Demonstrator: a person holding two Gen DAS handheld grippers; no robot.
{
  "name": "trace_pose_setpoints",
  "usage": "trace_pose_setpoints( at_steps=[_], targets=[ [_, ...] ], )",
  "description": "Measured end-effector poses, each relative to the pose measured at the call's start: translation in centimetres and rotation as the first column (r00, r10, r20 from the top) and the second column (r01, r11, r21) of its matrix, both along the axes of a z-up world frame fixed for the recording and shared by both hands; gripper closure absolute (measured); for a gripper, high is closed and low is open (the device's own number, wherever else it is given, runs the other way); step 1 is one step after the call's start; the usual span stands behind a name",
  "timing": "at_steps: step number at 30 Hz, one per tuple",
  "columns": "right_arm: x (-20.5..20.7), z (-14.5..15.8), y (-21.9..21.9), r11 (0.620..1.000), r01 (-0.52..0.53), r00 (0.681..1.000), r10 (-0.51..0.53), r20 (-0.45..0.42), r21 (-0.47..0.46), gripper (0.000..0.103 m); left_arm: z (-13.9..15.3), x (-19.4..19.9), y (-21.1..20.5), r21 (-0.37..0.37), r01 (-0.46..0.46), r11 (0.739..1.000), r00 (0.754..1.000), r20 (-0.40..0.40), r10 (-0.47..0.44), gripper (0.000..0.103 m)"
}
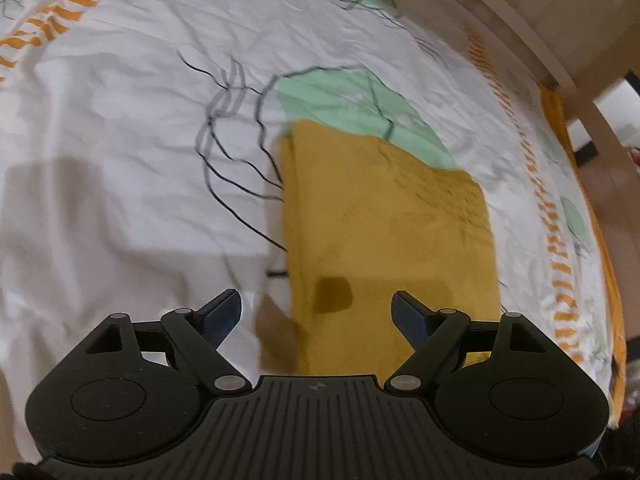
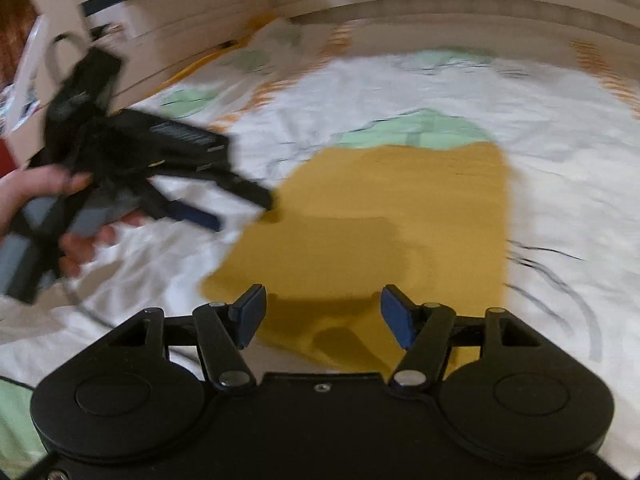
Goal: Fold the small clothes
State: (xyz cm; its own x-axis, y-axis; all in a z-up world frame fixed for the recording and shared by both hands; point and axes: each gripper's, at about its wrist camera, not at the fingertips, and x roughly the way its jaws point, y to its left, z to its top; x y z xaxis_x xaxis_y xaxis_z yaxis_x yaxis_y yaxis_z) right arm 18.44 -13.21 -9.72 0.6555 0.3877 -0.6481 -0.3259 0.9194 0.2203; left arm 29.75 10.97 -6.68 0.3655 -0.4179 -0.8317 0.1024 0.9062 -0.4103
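Note:
A mustard-yellow garment (image 1: 384,216) lies folded flat on the white printed bedsheet (image 1: 120,140). My left gripper (image 1: 316,314) hovers above its near left edge, jaws wide apart, with nothing between them. In the right wrist view the same yellow garment (image 2: 384,232) spreads ahead. My right gripper (image 2: 323,316) hangs over its near edge, open, with no cloth between the blue pads. The left gripper (image 2: 236,210) also shows there at the left, blurred, held by a hand (image 2: 36,184), its tips near the garment's left edge.
The sheet carries green patches (image 1: 360,100), dark wavy lines and orange bands. A pale wooden bed frame (image 1: 520,12) runs along the far side, with floor beyond at the right. A cardboard box (image 2: 152,8) stands past the bed's far left corner.

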Motion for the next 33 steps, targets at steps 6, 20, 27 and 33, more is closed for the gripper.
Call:
trace_pose_setpoints(
  at_steps=[6, 20, 27, 33],
  targets=[
    [-0.6, -0.6, 0.3, 0.949, 0.053, 0.995, -0.022, 0.102, -0.311, 0.035, -0.4, -1.2, -1.0, -0.022, 0.031, 0.999, 0.999, -0.016, -0.032, 0.021],
    [2.2, -3.0, -5.4, 0.938, 0.261, 0.956, -0.284, -0.073, -0.227, 0.027, -1.3, -3.0, -1.3, -0.055, 0.029, 0.998, 0.999, -0.04, -0.031, 0.021],
    [0.8, -2.5, -8.6, 0.958, 0.263, 0.959, -0.245, -0.145, 0.118, 0.024, -2.6, -5.3, -1.4, -0.118, -0.016, 0.993, 0.998, -0.059, 0.009, 0.021],
    [2.1, -3.0, -10.6, 0.899, 0.292, 0.948, -0.227, -0.221, 0.328, 0.018, -2.7, -6.0, -3.0, -0.081, 0.052, 0.995, 0.999, 0.006, -0.051, 0.021]
  ],
)
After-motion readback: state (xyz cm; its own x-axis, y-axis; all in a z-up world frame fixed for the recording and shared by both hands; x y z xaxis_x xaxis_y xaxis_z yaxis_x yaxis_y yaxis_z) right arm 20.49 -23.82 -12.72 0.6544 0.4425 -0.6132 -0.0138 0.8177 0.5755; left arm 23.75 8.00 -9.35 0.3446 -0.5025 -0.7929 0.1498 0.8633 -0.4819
